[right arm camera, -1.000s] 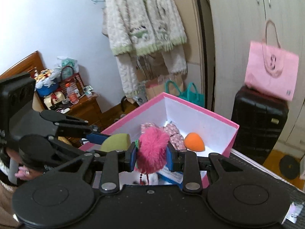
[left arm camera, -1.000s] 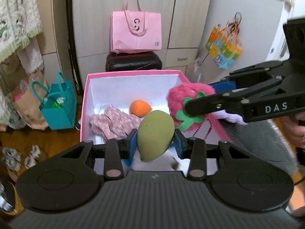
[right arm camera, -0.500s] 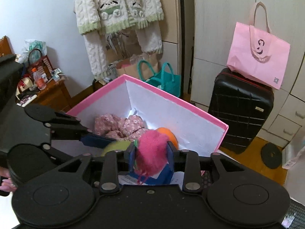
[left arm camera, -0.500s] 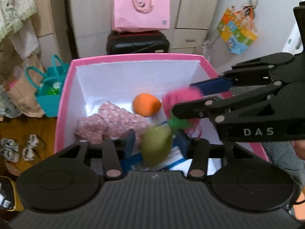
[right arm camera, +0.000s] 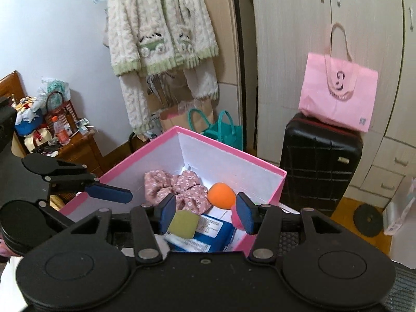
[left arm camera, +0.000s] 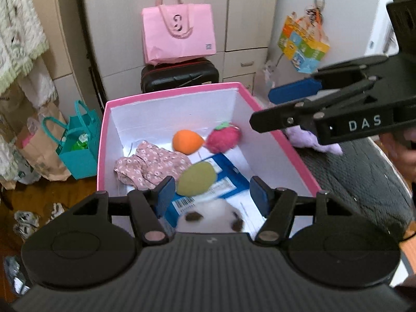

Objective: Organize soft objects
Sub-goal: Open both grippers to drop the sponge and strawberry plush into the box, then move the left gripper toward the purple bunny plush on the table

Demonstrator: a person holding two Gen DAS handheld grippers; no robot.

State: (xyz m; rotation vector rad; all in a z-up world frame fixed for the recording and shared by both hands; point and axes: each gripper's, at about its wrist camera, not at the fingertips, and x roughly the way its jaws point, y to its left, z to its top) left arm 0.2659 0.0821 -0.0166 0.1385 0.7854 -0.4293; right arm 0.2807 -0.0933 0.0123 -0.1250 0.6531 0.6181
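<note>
A pink box [left arm camera: 171, 94] with white inside walls holds a floral cloth [left arm camera: 150, 165], an orange sponge [left arm camera: 187, 141], a pink plush strawberry [left arm camera: 225, 140], a green sponge [left arm camera: 196, 179] and a white plush [left arm camera: 210, 217]. My left gripper [left arm camera: 212, 195] is open and empty above the box's near end. My right gripper [right arm camera: 206, 212] is open and empty over the box [right arm camera: 228, 149]; it shows in the left wrist view [left arm camera: 286, 109]. The green sponge [right arm camera: 183, 225] and the strawberry [right arm camera: 235, 217] lie below it.
A purple plush [left arm camera: 312, 140] lies on the dark grey surface [left arm camera: 358, 182] right of the box. A black suitcase [right arm camera: 319, 161] with a pink bag [right arm camera: 338, 98] stands behind. A teal bag [left arm camera: 78, 148] sits on the floor at left.
Both grippers have opened. The green sponge and the pink strawberry have dropped into the box. Both grippers have drawn back a little.
</note>
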